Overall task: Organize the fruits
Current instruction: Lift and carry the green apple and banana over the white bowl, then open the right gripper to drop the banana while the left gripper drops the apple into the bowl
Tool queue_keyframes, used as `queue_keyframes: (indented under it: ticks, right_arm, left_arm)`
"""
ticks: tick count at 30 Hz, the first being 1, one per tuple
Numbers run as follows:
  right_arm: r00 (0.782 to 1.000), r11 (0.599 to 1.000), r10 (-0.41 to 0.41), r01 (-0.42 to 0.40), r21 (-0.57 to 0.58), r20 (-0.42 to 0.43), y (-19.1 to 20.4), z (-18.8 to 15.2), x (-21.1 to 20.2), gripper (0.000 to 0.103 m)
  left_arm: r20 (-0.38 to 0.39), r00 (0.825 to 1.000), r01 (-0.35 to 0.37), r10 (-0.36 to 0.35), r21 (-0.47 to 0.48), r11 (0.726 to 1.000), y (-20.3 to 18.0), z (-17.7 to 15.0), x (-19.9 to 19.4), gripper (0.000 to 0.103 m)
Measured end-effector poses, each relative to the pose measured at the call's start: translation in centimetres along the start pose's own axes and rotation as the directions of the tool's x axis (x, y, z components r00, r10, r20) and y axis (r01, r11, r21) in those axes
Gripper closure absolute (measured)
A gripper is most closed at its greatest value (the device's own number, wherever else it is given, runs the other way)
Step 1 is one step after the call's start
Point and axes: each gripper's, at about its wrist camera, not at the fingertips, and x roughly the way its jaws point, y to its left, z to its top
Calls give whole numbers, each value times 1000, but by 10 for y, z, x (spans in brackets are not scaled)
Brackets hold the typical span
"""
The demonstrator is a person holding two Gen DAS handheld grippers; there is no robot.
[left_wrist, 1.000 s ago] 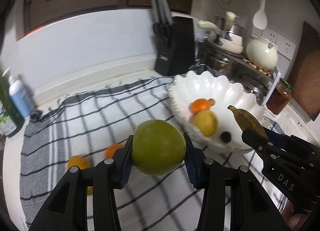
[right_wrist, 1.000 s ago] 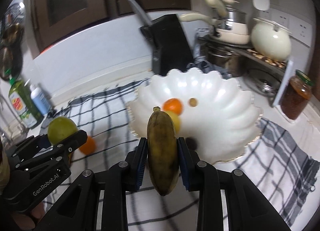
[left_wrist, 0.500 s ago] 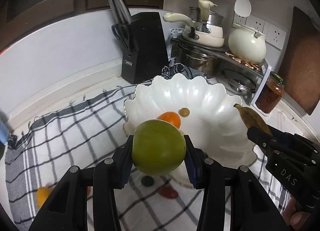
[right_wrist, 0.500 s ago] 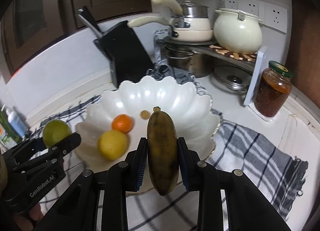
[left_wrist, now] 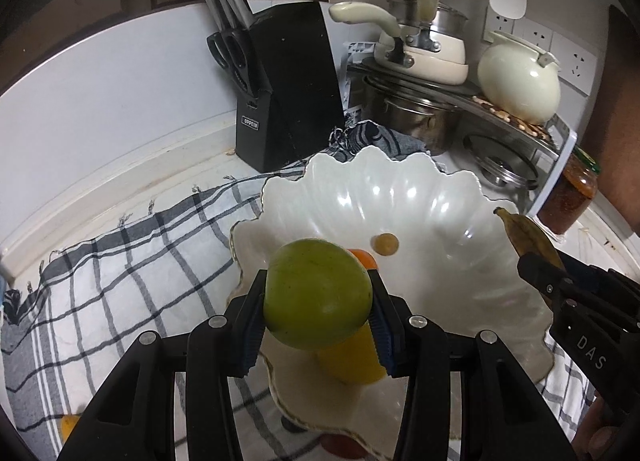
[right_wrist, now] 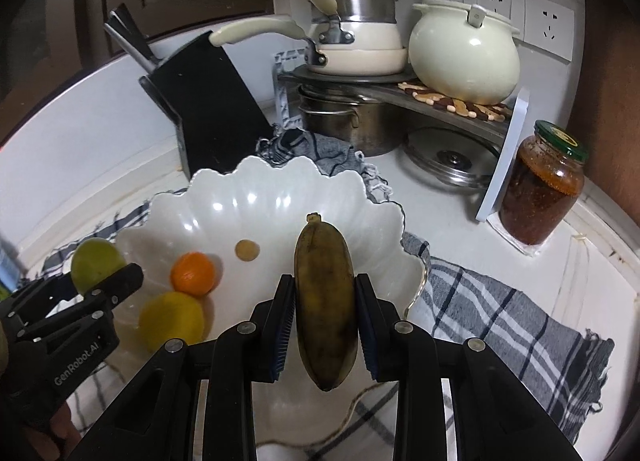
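Note:
My left gripper (left_wrist: 318, 311) is shut on a round green fruit (left_wrist: 316, 297) and holds it above the near-left part of the white scalloped bowl (left_wrist: 420, 189). My right gripper (right_wrist: 325, 311) is shut on a dark, overripe banana (right_wrist: 325, 297), held over the bowl's (right_wrist: 256, 181) right side. In the bowl lie an orange (right_wrist: 193, 274), a yellow lemon (right_wrist: 172, 319) and a small tan fruit (right_wrist: 247, 250). The banana tip (left_wrist: 524, 233) and right gripper show at the right of the left wrist view; the green fruit (right_wrist: 96, 263) shows at the left of the right wrist view.
The bowl sits on a checked cloth (left_wrist: 120, 261). A black knife block (left_wrist: 284, 81) stands behind it. Pots (right_wrist: 352, 49), a cream pot (right_wrist: 464, 53) and a jar (right_wrist: 540, 193) stand at the back right. An orange fruit (left_wrist: 69, 425) and a red fruit (left_wrist: 340, 446) lie on the cloth.
Both grippers have moved forward and to the right, over the bowl, each still holding its fruit. The bowl now fills more of both views.

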Motion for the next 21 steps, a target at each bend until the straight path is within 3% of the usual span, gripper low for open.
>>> queue_keyframes:
  ticks: [14, 15, 16, 17, 18, 21]
  right_arm:
    - [997, 999, -22, 24, 23, -77, -6, -6, 26, 72]
    - [997, 999, -22, 24, 27, -75, -6, -7, 25, 71]
    - [997, 999, -26, 28, 25, -71, -6, -7, 24, 67]
    - [997, 999, -31, 32, 23, -66, -6, -6, 22, 57]
    - [997, 999, -38, 40, 21, -60, -5, -6, 20, 45]
    - [998, 998, -58, 58, 19, -32, -4, -3, 11, 35]
  left_arm:
    - [-76, 997, 18, -17, 15, 1000, -4, -4, 28, 57]
    - [-69, 998, 13, -12, 16, 1000, -4, -4, 26, 52]
    - [-57, 998, 5, -5, 16, 1000, -4, -3, 23, 47]
    - [-51, 999, 3, -2, 13, 1000, -3, -3, 21, 39]
    - [-44, 999, 1, -1, 10, 1000, -2, -2, 18, 38]
    - [-32, 999, 1, -1, 13, 1000, 0, -1, 11, 34]
